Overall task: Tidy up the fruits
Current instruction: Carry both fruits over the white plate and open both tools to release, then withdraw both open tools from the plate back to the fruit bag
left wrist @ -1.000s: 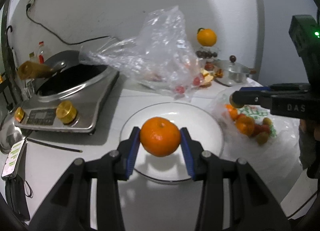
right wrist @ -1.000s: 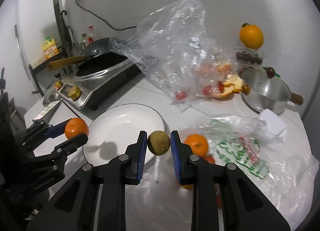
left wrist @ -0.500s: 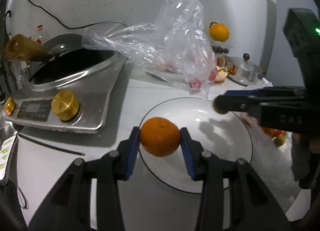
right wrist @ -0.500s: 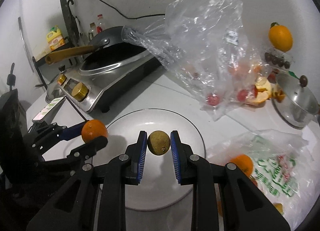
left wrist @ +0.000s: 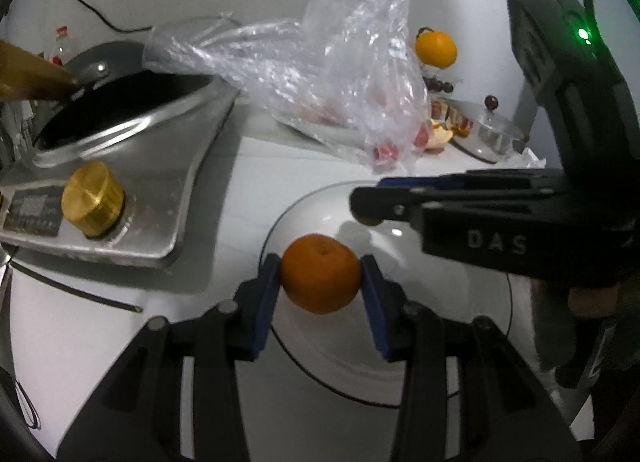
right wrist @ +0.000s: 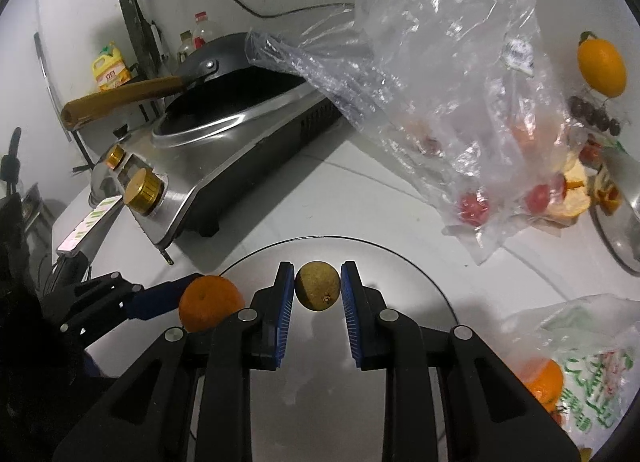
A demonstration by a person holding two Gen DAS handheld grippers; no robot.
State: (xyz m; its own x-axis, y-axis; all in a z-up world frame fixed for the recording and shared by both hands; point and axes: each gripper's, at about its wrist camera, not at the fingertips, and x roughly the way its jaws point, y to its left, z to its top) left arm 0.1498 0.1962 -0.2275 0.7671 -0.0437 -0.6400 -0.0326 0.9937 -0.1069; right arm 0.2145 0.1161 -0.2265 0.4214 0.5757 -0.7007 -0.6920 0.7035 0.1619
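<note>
Two grippers hold fruit over one white plate.

Left wrist view: the left gripper [left wrist: 320, 280] is clamped on an orange [left wrist: 319, 279], its blue pads pressing both sides of the fruit. The orange hangs above the near left part of the plate [left wrist: 460, 286], over its rim. From the right, the right gripper [left wrist: 366, 211] reaches in sideways above the plate; from this side its jaws cannot be read, only a dark round bit shows at the tip. Left of the plate sits a steel cooker [left wrist: 132, 182] with a brass knob [left wrist: 94, 200] and a black wok [left wrist: 116, 110] on top. Behind the plate lies a crumpled clear bag [left wrist: 320, 82] with red fruit inside. Further back, a second orange [left wrist: 436, 49] sits on a stand, near a pot lid [left wrist: 494, 132].

Right wrist view: the right gripper [right wrist: 318, 288] is closed tight on a small brownish-green fruit [right wrist: 318, 287], held above the middle of the plate [right wrist: 408, 282]. The left gripper [right wrist: 192, 298] comes in from the left with the orange [right wrist: 211, 303] at the plate's left edge, just beside the right gripper's left finger. The cooker [right wrist: 224, 166] and wok [right wrist: 240, 86] stand behind on the left, the clear bag [right wrist: 440, 82] behind on the right. A printed bag [right wrist: 580, 362] with another orange inside lies at the lower right.
</note>
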